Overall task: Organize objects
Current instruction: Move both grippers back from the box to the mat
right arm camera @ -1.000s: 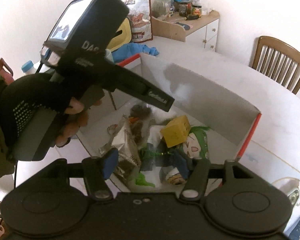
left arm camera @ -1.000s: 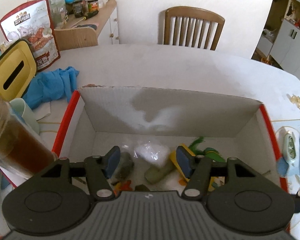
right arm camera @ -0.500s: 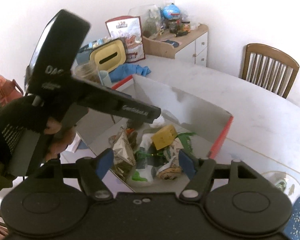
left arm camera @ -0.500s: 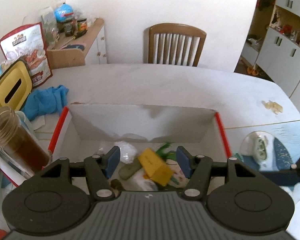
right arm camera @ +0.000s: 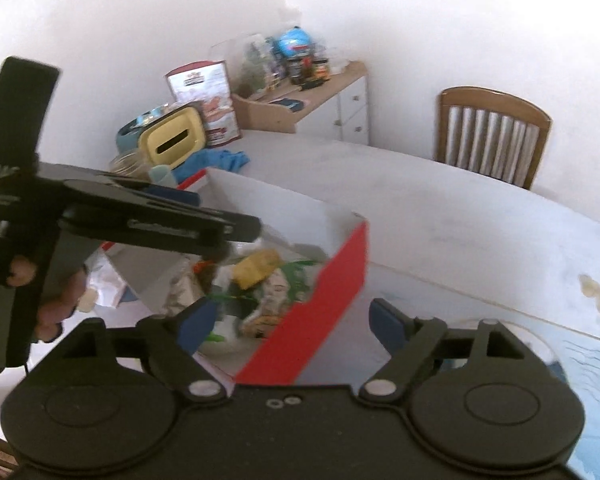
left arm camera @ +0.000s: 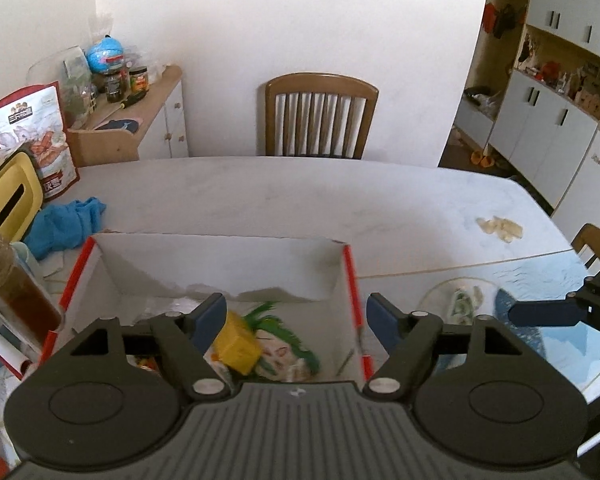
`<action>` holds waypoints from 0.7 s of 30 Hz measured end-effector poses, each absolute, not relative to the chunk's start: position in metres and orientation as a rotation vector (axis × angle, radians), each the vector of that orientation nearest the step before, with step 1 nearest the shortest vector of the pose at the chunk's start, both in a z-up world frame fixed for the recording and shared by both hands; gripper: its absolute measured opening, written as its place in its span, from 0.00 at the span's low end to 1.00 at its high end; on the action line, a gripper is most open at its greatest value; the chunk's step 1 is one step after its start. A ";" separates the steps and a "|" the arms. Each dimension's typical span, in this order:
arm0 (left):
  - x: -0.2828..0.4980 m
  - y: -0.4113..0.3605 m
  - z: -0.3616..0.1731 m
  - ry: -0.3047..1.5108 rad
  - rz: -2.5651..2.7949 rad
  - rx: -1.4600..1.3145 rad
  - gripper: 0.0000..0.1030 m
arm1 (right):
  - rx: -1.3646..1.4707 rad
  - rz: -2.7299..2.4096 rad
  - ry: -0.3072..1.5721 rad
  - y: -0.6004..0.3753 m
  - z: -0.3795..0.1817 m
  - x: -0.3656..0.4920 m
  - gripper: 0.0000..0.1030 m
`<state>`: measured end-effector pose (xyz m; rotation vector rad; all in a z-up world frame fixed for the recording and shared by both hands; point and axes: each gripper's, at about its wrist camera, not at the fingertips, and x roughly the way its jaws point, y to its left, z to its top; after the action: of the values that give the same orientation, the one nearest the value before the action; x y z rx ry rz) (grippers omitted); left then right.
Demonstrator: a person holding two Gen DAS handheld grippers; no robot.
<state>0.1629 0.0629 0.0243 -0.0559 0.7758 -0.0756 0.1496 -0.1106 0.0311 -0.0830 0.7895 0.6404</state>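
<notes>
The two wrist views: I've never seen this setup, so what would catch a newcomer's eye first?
The red-edged cardboard box near the table's front edge, heaped with odds and ends, among them a yellow block lying against a green-haired mask. Both the left gripper and the right gripper hang wide open above it, holding nothing.
</notes>
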 end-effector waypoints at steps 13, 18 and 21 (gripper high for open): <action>0.160 0.002 0.027 0.762 -0.151 -0.062 0.84 | -0.005 0.476 0.790 -0.215 0.024 0.165 0.89; 0.163 -0.023 0.020 0.752 -0.179 -0.058 0.98 | 0.042 0.393 0.821 -0.256 0.011 0.178 0.89; 0.166 -0.040 0.013 0.752 -0.177 -0.060 0.98 | 0.057 0.367 0.840 -0.268 0.003 0.187 0.89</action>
<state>0.1657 -0.0397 0.0127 -0.0596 0.7523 -0.1771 0.1873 -0.2677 0.0034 0.0565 0.8396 0.3667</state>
